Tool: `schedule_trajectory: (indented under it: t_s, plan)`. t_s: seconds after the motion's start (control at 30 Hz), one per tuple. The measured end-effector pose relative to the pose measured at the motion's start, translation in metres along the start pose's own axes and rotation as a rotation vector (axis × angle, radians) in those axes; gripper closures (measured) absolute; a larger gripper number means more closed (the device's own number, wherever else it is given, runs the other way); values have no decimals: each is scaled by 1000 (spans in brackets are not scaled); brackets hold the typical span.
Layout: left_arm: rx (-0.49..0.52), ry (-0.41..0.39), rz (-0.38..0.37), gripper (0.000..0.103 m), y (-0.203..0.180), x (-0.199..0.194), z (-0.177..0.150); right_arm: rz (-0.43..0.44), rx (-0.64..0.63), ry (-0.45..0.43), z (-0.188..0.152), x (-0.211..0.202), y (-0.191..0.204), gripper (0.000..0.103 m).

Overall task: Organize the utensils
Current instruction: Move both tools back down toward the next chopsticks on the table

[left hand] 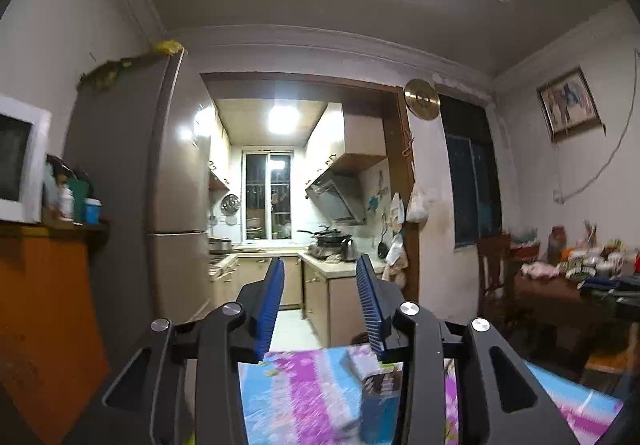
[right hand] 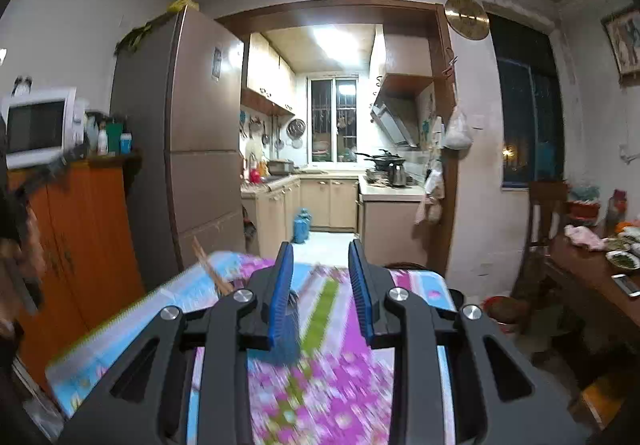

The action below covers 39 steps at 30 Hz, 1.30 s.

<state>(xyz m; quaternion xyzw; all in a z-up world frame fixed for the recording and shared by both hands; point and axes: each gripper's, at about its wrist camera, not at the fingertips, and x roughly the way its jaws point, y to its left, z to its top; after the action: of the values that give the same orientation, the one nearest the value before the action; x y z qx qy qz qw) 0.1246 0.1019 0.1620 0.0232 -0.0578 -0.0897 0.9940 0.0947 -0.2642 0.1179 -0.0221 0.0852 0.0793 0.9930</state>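
Left wrist view: left gripper (left hand: pixel 320 265) raised, aimed at a kitchen doorway; 2 blue-padded jaws stand apart with nothing between them. Below it, a table under a floral cloth (left hand: pixel 304 397), pink, blue and white, smeared by blur. 1 small dark-and-white box-like item (left hand: pixel 380 381) lies on the cloth under the right jaw; its identity cannot be told.

Right wrist view: right gripper (right hand: pixel 318 249) held over the same floral cloth, jaws parted and empty. Utensils: a pair of wooden chopsticks (right hand: pixel 210 269) angled upward at the cloth's far left edge, left of the gripper; whether they stand in a holder cannot be told. 1 blurred blue object (right hand: pixel 286 349) on the cloth beneath the left jaw, with a dark fork-like tip showing just beside the pad.

Surroundings: brown refrigerator (right hand: pixel 200 133), white microwave (right hand: pixel 38 125) on an orange cabinet (right hand: pixel 80 237), cluttered wooden side table (right hand: pixel 588 269) at right.
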Motion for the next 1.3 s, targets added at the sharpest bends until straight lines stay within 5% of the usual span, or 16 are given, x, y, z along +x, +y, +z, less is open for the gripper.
schedule_trajectory:
  t_s: [0.17, 0.23, 0.37, 0.5, 0.83, 1.1, 1.3]
  plan:
    - [109, 67, 77, 63, 4, -57, -28, -50, -48, 80, -40, -43, -1, 76]
    - [140, 96, 123, 55, 7, -75, -45, -71, -55, 132, -61, -52, 2, 76]
    - [176, 238, 147, 52, 7, -104, -96, -102, -34, 250, -106, -58, 9, 76]
    - [154, 390, 77, 53, -5, -128, -148, -87, -6, 337, -144, -58, 20, 76]
    - [128, 636, -71, 81, -65, -171, -256, 21, -120, 436, -228, -63, 95, 76]
    - [119, 637, -8, 81, -71, -163, -274, 35, -113, 452, -245, -63, 109, 76]
    - [97, 605, -35, 81, -76, -166, -274, 20, -107, 435, -246, -60, 114, 76]
